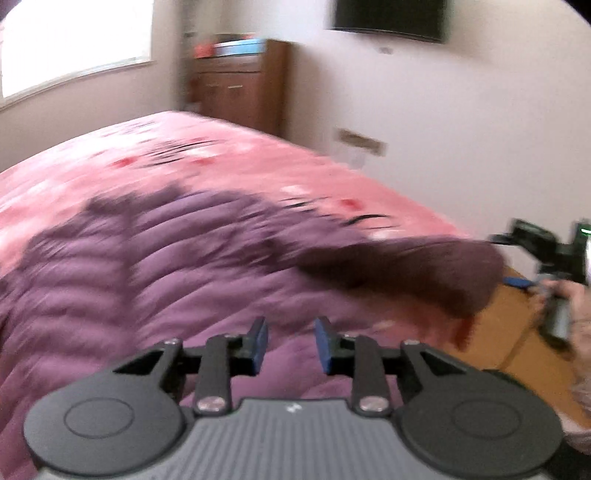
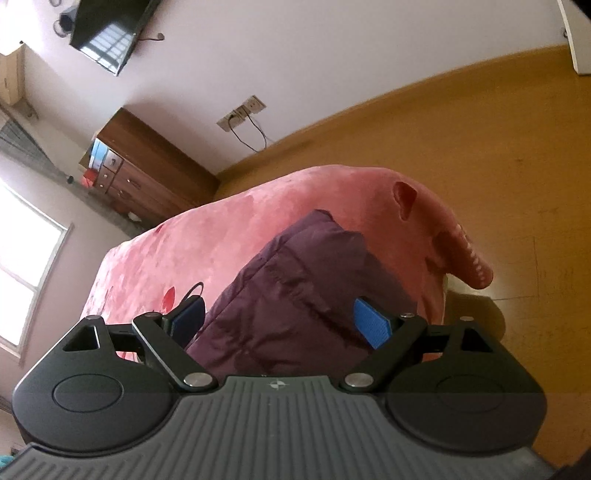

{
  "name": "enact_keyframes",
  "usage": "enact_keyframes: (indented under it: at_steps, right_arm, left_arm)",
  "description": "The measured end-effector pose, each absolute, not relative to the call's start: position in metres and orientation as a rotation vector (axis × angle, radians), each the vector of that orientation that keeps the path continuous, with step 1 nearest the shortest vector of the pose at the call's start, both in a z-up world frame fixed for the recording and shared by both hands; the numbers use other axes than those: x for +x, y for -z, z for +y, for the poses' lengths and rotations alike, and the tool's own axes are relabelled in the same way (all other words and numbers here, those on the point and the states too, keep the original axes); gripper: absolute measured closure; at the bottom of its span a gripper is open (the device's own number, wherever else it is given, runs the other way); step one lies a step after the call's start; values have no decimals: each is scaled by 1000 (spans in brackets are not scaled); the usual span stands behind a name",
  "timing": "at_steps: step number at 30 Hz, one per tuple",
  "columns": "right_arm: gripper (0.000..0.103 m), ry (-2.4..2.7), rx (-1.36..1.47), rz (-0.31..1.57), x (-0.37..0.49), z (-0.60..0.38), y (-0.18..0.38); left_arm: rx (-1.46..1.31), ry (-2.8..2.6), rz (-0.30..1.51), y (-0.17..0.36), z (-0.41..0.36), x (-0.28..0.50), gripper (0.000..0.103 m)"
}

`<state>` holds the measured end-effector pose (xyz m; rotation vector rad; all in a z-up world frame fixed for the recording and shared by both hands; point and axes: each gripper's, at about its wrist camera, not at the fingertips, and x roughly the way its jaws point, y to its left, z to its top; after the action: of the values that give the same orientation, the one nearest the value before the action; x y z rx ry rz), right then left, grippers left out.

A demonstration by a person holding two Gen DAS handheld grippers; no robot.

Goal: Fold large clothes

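A purple quilted jacket [image 1: 147,266] lies spread on the pink bed [image 1: 221,155]. One sleeve [image 1: 413,273] stretches right, off the bed's edge, toward my right gripper [image 1: 546,258]. My left gripper [image 1: 290,345] hovers low over the jacket's near part, jaws a little apart, nothing between them. In the right wrist view my right gripper [image 2: 284,325] is wide open around the sleeve [image 2: 295,288], which lies between its blue pads [image 2: 371,326] without being pinched. The left wrist view is blurred.
A brown wooden dresser [image 1: 240,85] stands at the far wall, with a dark TV [image 1: 391,18] mounted above right. Wooden floor [image 2: 461,140] lies past the bed's [image 2: 221,236] edge. A wall socket with cables [image 2: 242,112] is near the floor. A window [image 1: 74,40] is at left.
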<state>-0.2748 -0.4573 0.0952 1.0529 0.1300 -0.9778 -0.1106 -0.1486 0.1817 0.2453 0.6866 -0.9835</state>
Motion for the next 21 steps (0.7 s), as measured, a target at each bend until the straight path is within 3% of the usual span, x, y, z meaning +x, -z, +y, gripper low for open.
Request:
enact_keyframes:
  at_steps: [3,9,13,18,21]
  right_arm:
    - [0,970,1073,133,-296,-466,-100]
    - [0,870,1171,104,-304,-470,-88]
    - [0,799,1186,106,-305,-472,-87]
    - [0,737,1201,115,-304,-475,-87]
    - [0,706,1225,124,-307,-476,-86]
  left_arm:
    - [315,1106,651,-189,-199,-119,68]
    - [327,1163,581,-194,-288,-120,67]
    - [289,1084,578,-184,-339,-100,60]
    - [333,1144,805,-148,-389,-86,59]
    - [388,1234,851,-134,-391,-106,59]
